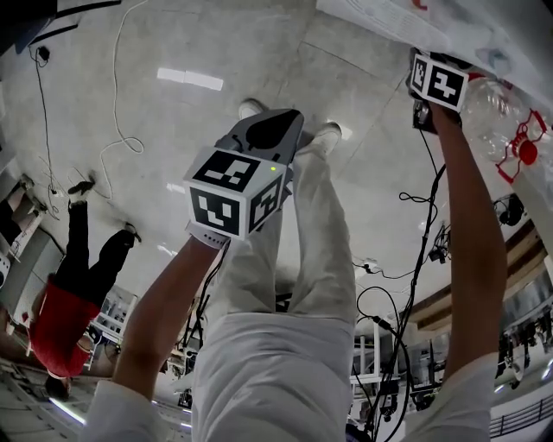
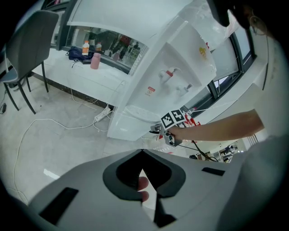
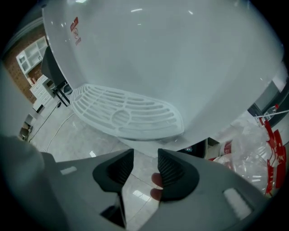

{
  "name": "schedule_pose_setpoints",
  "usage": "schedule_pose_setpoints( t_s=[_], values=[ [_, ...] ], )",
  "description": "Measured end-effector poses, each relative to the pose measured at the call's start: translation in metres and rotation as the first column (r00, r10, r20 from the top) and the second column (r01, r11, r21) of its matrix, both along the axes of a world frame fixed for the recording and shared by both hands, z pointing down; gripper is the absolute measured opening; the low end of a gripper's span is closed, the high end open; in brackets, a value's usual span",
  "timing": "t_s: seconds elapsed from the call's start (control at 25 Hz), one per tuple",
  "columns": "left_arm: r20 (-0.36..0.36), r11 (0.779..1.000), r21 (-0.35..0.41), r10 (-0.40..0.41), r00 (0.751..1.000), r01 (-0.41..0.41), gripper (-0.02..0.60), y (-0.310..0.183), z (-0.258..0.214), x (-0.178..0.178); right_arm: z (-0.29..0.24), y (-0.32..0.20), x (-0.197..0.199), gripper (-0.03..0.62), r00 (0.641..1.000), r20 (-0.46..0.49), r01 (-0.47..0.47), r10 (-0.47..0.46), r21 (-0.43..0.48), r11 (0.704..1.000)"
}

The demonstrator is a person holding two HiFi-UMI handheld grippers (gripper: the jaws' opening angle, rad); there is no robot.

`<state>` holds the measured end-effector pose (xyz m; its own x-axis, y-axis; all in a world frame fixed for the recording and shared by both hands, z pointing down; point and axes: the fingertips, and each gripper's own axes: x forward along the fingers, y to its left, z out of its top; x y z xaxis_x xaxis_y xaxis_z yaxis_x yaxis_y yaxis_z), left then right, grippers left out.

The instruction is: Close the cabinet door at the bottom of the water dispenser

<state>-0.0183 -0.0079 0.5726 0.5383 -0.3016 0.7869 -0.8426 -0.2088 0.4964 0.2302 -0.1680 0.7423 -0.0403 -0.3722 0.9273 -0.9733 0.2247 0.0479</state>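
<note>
In the head view, a bystander in red [image 1: 62, 315] stands at the lower left. The left gripper [image 1: 275, 129] hangs at centre over the wearer's white trousers. The right gripper [image 1: 435, 85] reaches to the upper right edge, beside a clear plastic bottle [image 1: 497, 108] with a red fitting. Only a white sliver of the water dispenser [image 1: 467, 26] shows here.

The left gripper view shows the whole machine. From the left there is a chair [image 2: 29, 43], then a power strip [image 2: 102, 117] on the floor. The tilted white dispenser, with its taps [image 2: 169, 74], fills the middle. The right gripper is down against the machine's lower cabinet [image 2: 131, 128], on an arm coming in from the right. At the bottom, the left gripper's own jaws meet at their tips with nothing between them.

Only the right gripper view gets close. The slatted drip tray [image 3: 126, 113] fills the centre left, and the cabinet door [image 3: 149, 143] is the white panel just under it. A dark gap [image 3: 198, 147] lies to the door's right, and I cannot tell how far the door stands ajar. The right gripper's jaws stand wide apart and empty, just short of the panel.
</note>
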Motion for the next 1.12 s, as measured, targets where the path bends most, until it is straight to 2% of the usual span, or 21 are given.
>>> schedule_pose_setpoints(
  t_s=[0.16, 0.36, 0.48, 0.72, 0.92, 1.12],
  values=[
    [-0.002, 1.000, 0.011, 0.006, 1.000, -0.006, 0.008, 0.002, -0.010, 0.005, -0.009, 0.013, -0.004, 0.163, 1.000, 0.021, -0.007, 0.007, -0.004, 1.000],
    [-0.006, 0.999, 0.039, 0.028, 1.000, -0.027, 0.008, 0.004, -0.038, 0.011, -0.043, 0.033, -0.010, 0.153, 0.998, 0.040, 0.042, -0.043, 0.024, 0.999],
    [-0.006, 0.998, 0.057, 0.039, 0.999, -0.039, 0.008, 0.005, -0.059, 0.015, -0.072, 0.043, -0.016, 0.124, 0.994, 0.064, 0.090, -0.093, 0.051, 0.995],
    [-0.015, 0.993, 0.107, 0.053, 0.998, -0.051, 0.006, 0.008, -0.110, 0.030, -0.134, 0.058, -0.016, 0.018, 0.984, 0.105, 0.133, -0.143, 0.103, 0.986],
    [-0.023, 0.987, 0.155, 0.052, 0.998, -0.048, 0.006, 0.016, -0.156, 0.037, -0.186, 0.079, -0.021, 0.011, 0.974, 0.167, 0.134, -0.156, 0.135, 0.982],
    [-0.034, 0.978, 0.209, 0.033, 0.999, -0.026, 0.008, 0.025, -0.207, 0.038, -0.240, 0.107, -0.023, 0.011, 0.963, 0.235, 0.091, -0.132, 0.176, 0.980]
  ],
)
